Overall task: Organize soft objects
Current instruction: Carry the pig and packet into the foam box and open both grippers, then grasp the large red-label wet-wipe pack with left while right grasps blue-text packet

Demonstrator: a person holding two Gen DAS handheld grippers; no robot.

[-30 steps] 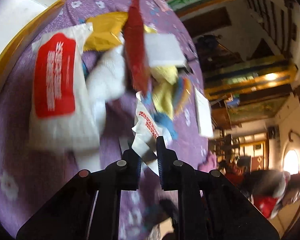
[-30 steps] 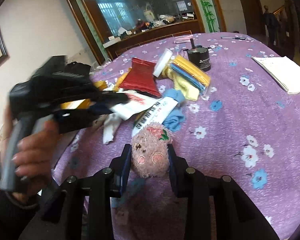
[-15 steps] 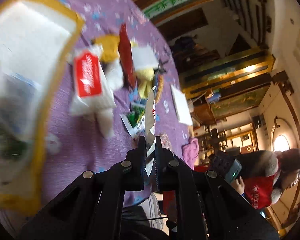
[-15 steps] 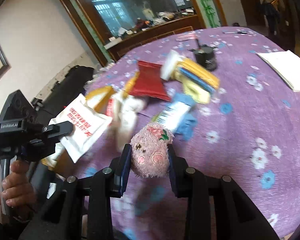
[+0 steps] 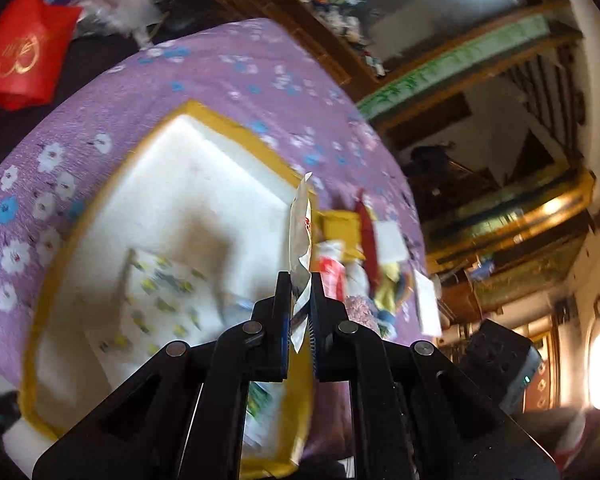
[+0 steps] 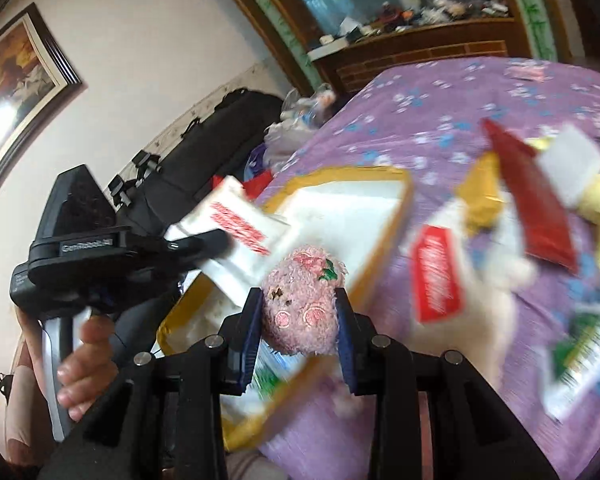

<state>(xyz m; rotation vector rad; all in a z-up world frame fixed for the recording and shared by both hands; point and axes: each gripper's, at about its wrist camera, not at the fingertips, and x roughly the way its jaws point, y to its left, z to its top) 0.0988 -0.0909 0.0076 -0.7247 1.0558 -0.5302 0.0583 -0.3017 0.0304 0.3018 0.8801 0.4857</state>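
Carrying two items at once, you are bringing both tools over the yellow-rimmed white tray (image 5: 172,184) at the near left of the purple flowered tablecloth (image 5: 228,68).

Your left gripper (image 5: 300,312) is pinching a flat white packet with red print (image 5: 300,232) by its lower edge; the jaws are nearly closed on it and the packet is standing up edge-on above the fingers. In the right wrist view the same packet (image 6: 232,224) is hanging over the tray's left part.

Your right gripper (image 6: 298,320) is clamping a pink plush toy (image 6: 300,300) by its sides, jaws part-way closed, with the toy over the tray's near right rim (image 6: 384,256).

A patterned packet (image 5: 160,296) is already lying in the tray. The remaining pile (image 5: 364,248) is sitting on the cloth to the right of the tray: a dark red pouch (image 6: 532,208), a yellow packet (image 6: 480,196), a white pack with a red label (image 6: 436,276) and others too blurred to name.

Risks, as judged from here:
- You are holding the white packet by a thin margin only; a quick swing could be pulling it out of the pads.
- The plush is hanging at the rim, not over the tray floor; releasing now could be sending it onto the cloth or off the near edge.
- Both tools are converging on one tray, so the grippers could be colliding, or the packet could be brushing the toy.
- The plush is compressing, so it may be springing sideways on release.
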